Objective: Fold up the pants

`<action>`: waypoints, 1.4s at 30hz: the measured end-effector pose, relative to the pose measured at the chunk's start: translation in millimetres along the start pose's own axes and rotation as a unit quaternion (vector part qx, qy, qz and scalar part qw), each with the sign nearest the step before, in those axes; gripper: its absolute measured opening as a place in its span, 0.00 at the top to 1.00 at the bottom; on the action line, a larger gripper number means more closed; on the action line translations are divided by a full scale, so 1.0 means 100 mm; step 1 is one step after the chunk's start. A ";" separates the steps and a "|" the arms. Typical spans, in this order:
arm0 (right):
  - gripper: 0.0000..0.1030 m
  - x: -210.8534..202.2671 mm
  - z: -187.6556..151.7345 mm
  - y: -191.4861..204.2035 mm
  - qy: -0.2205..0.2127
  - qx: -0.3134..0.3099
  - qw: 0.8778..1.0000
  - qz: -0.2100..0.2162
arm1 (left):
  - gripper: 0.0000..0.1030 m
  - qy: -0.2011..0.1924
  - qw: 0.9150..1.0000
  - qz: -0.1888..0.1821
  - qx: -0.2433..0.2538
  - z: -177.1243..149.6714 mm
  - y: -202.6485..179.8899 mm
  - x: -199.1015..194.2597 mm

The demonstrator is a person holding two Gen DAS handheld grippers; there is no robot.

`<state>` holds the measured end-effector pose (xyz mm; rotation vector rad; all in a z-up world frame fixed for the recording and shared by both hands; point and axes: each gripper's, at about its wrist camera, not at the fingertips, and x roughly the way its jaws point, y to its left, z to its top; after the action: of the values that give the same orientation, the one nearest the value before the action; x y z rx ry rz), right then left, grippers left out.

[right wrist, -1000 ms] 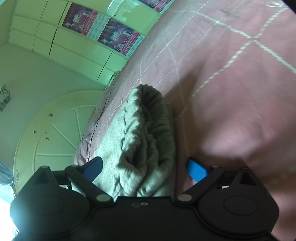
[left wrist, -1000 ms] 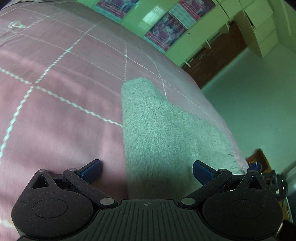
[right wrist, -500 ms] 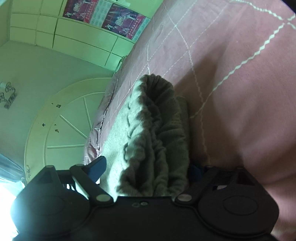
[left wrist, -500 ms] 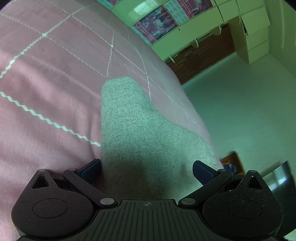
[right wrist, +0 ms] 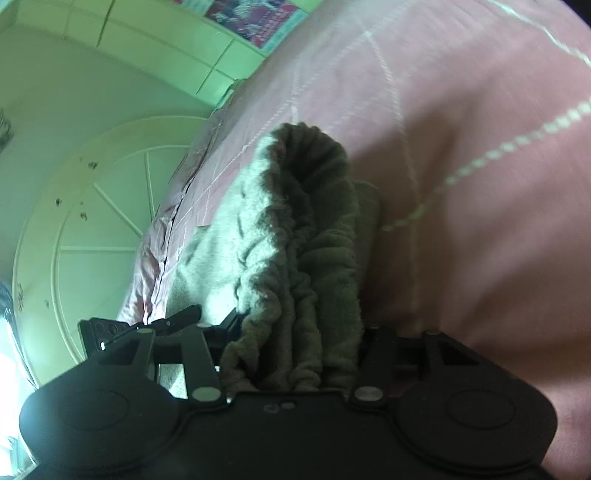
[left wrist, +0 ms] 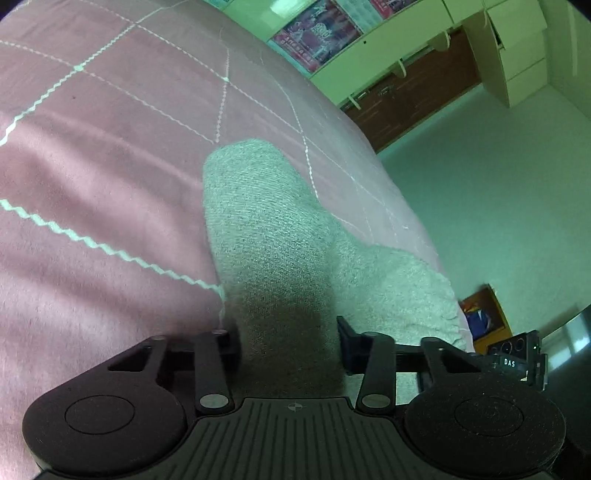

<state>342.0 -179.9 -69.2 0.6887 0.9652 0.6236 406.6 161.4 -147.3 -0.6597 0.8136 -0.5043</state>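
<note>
Pants point(left wrist: 273, 236) of grey-green knit lay on a pink bedspread point(left wrist: 96, 177), pinched at both ends by hand-held grippers. Nearest the left wrist camera, the left gripper point(left wrist: 290, 341) was clamped narrow on a raised ridge of the fabric, its black fingers point(left wrist: 349, 338) pressing in from either side. Beyond the fingers, the cloth ran away up the bed as a smooth band and ended in a rounded tip near a crossing of the bedspread's white zigzag stitch lines point(left wrist: 110, 251). A second, flatter part of the garment spread to the right toward the bed's edge. Farther off were a pale floor point(left wrist: 498, 192), a brown door point(left wrist: 413, 96) and posters point(left wrist: 317, 33) on a light wall.

In the right wrist view, the right gripper point(right wrist: 291, 350) was likewise drawn in tight on a bunched, deeply gathered roll of the pants point(right wrist: 310, 236), with folds squeezed between its fingers point(right wrist: 373, 343). The roll stood up from the bedspread point(right wrist: 461, 147) and tapered away from the camera. Behind it, a white round-topped headboard point(right wrist: 96, 206) rose at the far left.
</note>
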 end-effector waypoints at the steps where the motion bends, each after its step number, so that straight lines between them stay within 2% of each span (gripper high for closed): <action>1: 0.61 -0.01 0.02 0.06 -0.005 -0.003 1.000 0.005 | 0.69 -0.008 1.000 -0.006 0.002 0.00 -0.03 -0.01; 2: 0.62 -0.03 0.03 0.11 -0.008 -0.006 1.000 0.010 | 0.74 -0.017 1.000 -0.012 0.005 0.00 -0.07 -0.03; 6: 0.64 -0.13 0.15 0.32 -0.018 -0.032 0.999 0.031 | 0.75 -0.045 0.998 -0.037 0.026 0.08 -0.25 -0.21; 10: 0.65 0.01 0.47 0.50 -0.016 -0.057 0.997 0.042 | 0.75 -0.072 0.996 -0.032 0.030 0.40 -0.24 -0.35; 12: 0.65 0.21 0.67 0.59 -0.012 -0.070 0.996 0.054 | 0.75 -0.090 0.995 -0.025 0.023 0.54 -0.06 -0.50; 18: 0.64 1.10 1.35 0.71 -0.006 -0.094 0.993 0.072 | 0.75 -0.145 0.989 0.012 0.001 1.23 0.38 -0.44; 19: 0.61 1.25 1.42 0.68 -0.018 -0.099 0.993 0.063 | 0.74 -0.149 0.989 0.020 0.005 1.32 0.48 -0.39; 20: 0.47 1.39 1.45 0.61 -0.028 -0.101 0.994 0.037 | 0.70 -0.143 0.989 0.035 0.005 1.39 0.61 -0.30; 21: 0.16 1.53 1.45 0.51 -0.031 -0.099 0.994 -0.016 | 0.45 -0.135 0.988 0.069 0.004 1.42 0.74 -0.18; 22: 0.18 1.68 1.42 0.37 -0.022 -0.082 0.993 -0.078 | 0.23 -0.120 0.985 0.124 0.007 1.40 0.85 -0.06; 23: 0.16 1.69 1.36 0.31 -0.044 -0.090 0.993 -0.067 | 0.16 -0.114 0.982 0.149 0.025 1.34 0.95 0.04; 24: 0.14 1.68 1.33 0.29 -0.054 -0.094 0.993 -0.055 | 0.14 -0.138 0.980 0.134 0.056 1.25 0.98 0.03; 25: 0.15 1.67 1.31 0.29 -0.056 -0.098 0.992 -0.054 | 0.14 -0.138 0.982 0.122 0.036 1.23 1.01 -0.02; 26: 0.15 1.66 1.29 0.30 -0.054 -0.109 0.991 -0.056 | 0.14 -0.156 0.980 0.116 0.049 1.23 1.03 -0.01; 27: 0.16 1.65 1.27 0.30 -0.052 -0.116 0.990 -0.055 | 0.14 -0.159 0.980 0.110 0.041 1.25 1.06 -0.02; 30: 0.20 1.53 1.30 0.29 -0.058 -0.091 0.993 -0.054 | 0.14 -0.178 0.977 0.111 0.028 1.22 1.07 -0.15; 32: 0.12 1.42 1.32 0.27 -0.089 -0.063 0.993 -0.044 | 0.14 -0.198 0.971 0.134 0.027 1.09 1.04 -0.32; 34: 0.12 1.19 1.25 0.18 -0.107 -0.041 0.993 -0.031 | 0.13 -0.215 0.964 0.151 0.035 0.96 1.02 -0.53; 36: 0.06 0.95 1.12 0.13 -0.126 -0.037 0.991 -0.025 | 0.10 -0.221 0.958 0.179 0.035 0.83 0.99 -0.72; 39: 0.06 0.61 0.94 0.08 -0.140 -0.021 0.989 -0.029 | 0.00 -0.226 0.951 0.209 0.029 0.61 0.94 -1.00; 42: 0.06 0.37 0.72 0.10 -0.152 -0.017 0.987 -0.056 | 0.00 -0.221 0.947 0.232 0.020 0.29 0.92 -1.24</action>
<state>420.5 -163.7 -52.1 0.6717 0.7034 0.4191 370.6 313.5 -136.2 -0.4931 0.5047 0.0606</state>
